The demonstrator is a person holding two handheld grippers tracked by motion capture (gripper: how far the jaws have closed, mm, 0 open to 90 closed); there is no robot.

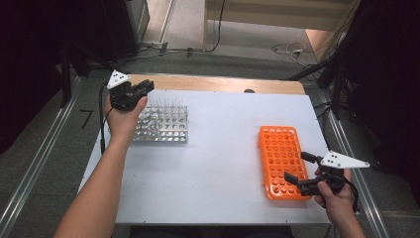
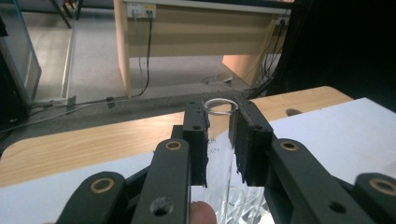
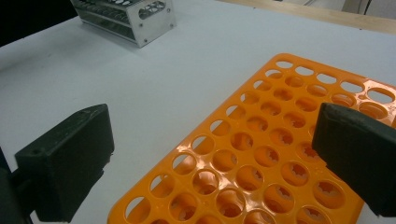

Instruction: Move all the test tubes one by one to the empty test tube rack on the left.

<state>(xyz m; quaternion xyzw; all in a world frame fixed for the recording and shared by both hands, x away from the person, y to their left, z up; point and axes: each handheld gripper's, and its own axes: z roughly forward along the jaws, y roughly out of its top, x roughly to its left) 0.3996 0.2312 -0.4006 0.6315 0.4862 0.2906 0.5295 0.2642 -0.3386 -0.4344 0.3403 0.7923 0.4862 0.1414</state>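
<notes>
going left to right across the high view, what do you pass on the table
left gripper shut on a glass test tube → metal tube rack → bare white tabletop → orange tube rack → right gripper, jaws open, at that rack's near right edge.

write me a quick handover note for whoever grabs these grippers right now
Left gripper: shut on a clear glass test tube, held upright over the metal tube rack at the table's far left.
Right gripper: open, holding nothing, at the near end of the orange tube rack.
Done: one tube gripped; whether it is clear of the metal rack cannot be told.
Left: orange rack's visible holes are all empty; probably carry the tube across and seat it there.
</notes>
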